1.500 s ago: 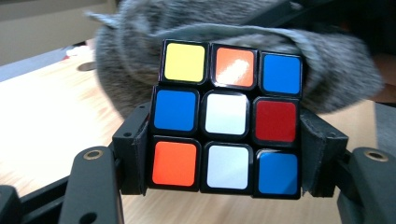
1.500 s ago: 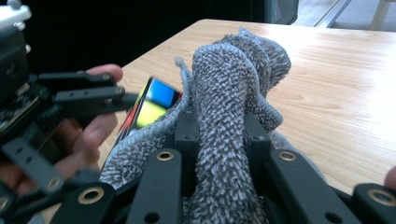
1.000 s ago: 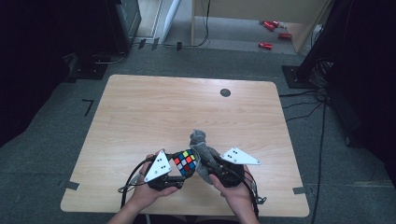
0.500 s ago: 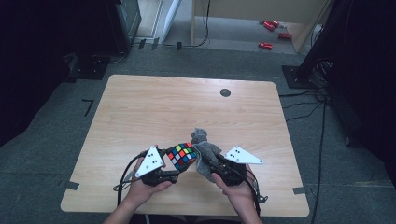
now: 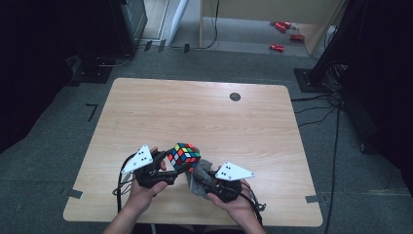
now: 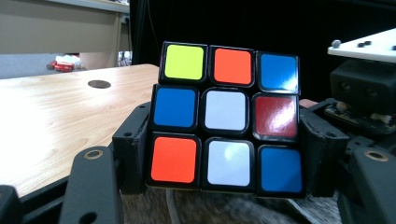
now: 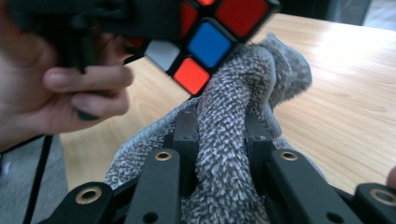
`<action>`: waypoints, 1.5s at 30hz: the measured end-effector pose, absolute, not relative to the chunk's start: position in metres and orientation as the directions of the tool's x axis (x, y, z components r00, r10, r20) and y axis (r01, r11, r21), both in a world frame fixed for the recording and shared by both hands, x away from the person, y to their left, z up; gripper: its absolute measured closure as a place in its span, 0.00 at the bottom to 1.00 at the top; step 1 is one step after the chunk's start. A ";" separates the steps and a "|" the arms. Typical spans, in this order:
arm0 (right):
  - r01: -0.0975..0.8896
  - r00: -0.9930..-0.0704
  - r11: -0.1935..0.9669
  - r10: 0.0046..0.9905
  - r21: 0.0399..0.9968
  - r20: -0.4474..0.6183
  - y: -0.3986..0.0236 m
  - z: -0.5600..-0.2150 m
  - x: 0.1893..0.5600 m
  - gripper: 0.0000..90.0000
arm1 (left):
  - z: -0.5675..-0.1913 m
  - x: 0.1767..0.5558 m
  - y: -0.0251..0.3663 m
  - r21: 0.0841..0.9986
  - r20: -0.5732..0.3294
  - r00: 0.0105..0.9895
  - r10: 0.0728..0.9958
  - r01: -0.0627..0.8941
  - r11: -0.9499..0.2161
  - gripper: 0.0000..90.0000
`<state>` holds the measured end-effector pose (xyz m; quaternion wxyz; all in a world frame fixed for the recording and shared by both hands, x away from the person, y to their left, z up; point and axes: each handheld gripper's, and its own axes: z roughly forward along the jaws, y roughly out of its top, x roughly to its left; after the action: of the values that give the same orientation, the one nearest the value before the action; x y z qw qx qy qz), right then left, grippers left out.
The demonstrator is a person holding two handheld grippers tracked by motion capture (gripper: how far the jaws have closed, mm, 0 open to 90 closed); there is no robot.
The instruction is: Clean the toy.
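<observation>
While the left tool [image 5: 171, 165] clamps the colour cube [image 5: 184, 156] and holds it lifted above the counter's [image 5: 204, 117] near edge, the right tool [image 5: 200, 176] pinches a fold of grey cloth [image 7: 233, 135], its bunched top touching the cube's underside.

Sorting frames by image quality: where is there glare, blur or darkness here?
Left gripper view: glare on the table, sheen on the cube. Right gripper view: the hand and cube edge are soft, the cloth sharp. High view: dark surroundings, table evenly lit.
</observation>
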<state>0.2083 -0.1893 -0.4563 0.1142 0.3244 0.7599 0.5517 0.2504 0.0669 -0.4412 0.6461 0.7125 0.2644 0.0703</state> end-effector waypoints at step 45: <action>0.636 -0.626 -0.161 0.462 0.754 0.627 -0.167 -0.477 0.204 0.83 | -0.453 0.244 0.053 0.947 -0.297 0.812 0.503 0.318 0.045 0.37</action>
<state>0.2043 -0.1674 -0.4768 -0.0689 0.4267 0.6439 0.6314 0.2443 0.0530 -0.4531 0.6583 0.6874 0.2986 0.0701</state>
